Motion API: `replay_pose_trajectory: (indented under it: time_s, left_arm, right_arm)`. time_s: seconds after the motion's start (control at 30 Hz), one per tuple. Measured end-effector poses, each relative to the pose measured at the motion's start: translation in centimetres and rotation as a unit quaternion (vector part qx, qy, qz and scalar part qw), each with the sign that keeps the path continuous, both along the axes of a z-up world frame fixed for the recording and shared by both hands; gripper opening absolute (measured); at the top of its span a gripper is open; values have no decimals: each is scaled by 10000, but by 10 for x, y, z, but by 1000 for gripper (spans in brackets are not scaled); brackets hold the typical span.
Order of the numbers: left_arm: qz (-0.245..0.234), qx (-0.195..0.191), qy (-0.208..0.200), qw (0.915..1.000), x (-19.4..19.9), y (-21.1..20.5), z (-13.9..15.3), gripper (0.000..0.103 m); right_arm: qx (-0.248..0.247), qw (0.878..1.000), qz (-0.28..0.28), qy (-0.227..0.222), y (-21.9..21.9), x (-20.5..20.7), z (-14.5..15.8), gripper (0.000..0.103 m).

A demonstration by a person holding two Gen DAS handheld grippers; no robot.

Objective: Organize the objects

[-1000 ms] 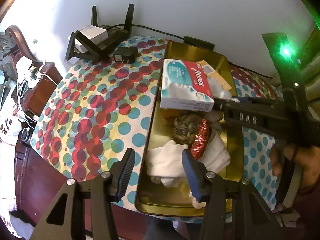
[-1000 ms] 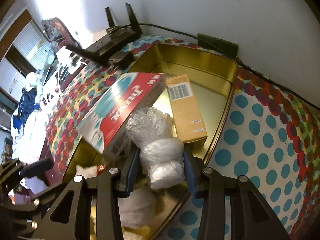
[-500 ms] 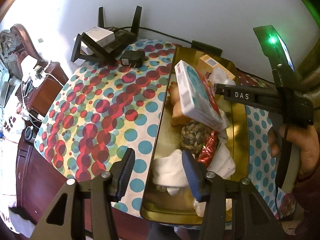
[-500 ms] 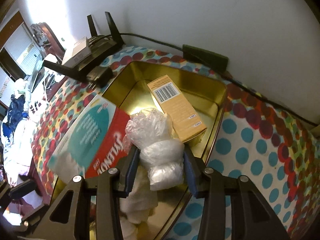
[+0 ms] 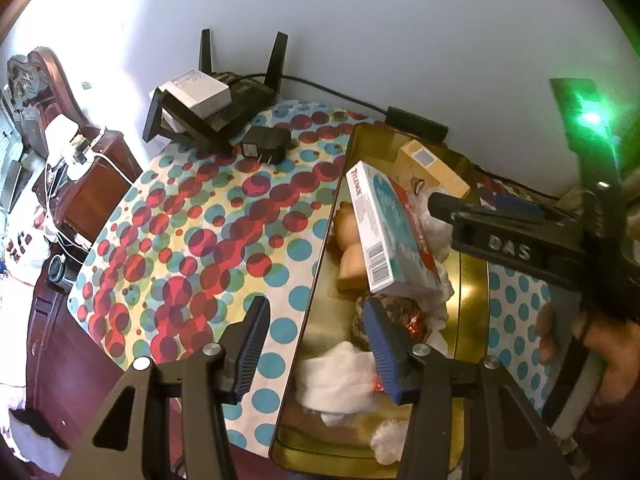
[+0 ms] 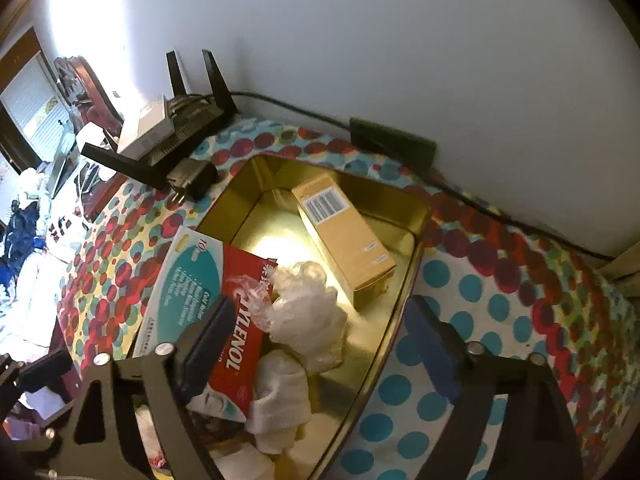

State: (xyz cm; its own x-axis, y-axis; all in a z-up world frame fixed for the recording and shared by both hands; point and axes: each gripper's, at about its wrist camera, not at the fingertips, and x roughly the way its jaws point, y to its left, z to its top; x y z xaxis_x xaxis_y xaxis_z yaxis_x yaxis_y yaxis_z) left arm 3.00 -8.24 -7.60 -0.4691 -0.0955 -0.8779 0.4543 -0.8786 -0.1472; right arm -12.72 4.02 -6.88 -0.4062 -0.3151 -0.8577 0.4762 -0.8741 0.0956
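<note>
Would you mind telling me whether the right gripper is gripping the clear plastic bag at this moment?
No, the right gripper stands wide open, and the clear plastic bag lies in the gold tin, apart from both fingers.

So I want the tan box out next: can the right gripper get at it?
Probably yes. The right gripper is open, and the tan box lies uncovered at the tray's far end; only the crumpled plastic bag sits nearby.

Tylenol box [image 6: 224,320] hides tan item [image 5: 350,240]; tray [image 5: 472,320] near corner cut off.
</note>
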Motion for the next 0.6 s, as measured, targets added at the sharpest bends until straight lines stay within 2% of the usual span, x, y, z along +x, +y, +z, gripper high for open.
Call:
replay_pose_trajectory:
  time_s: [0.2,0.6]
  left_arm:
    - [31,15,52,10000,-5,1,3,50]
    - [-105,-145,108,9998,-12,14,11,50]
  right_arm:
    - [-73,9996,-27,267,7,14,24,93]
    - [41,9989,-249,400,37,33,45,103]
